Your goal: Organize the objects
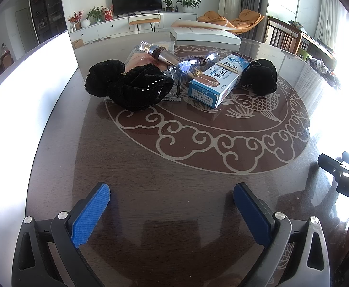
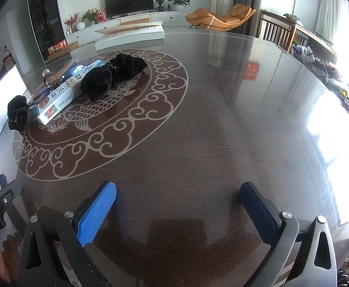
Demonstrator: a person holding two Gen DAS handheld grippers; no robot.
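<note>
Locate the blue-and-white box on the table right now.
The box lies near the middle of the left wrist view, on the table's fish pattern between two black cloth bundles, one left and one right; glasses lie just behind it.

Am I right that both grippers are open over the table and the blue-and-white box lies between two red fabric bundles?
Not quite: the bundles are black, not red. The left wrist view shows the blue-and-white box between one black bundle and another. Left gripper and right gripper are indeed open over the table.
</note>
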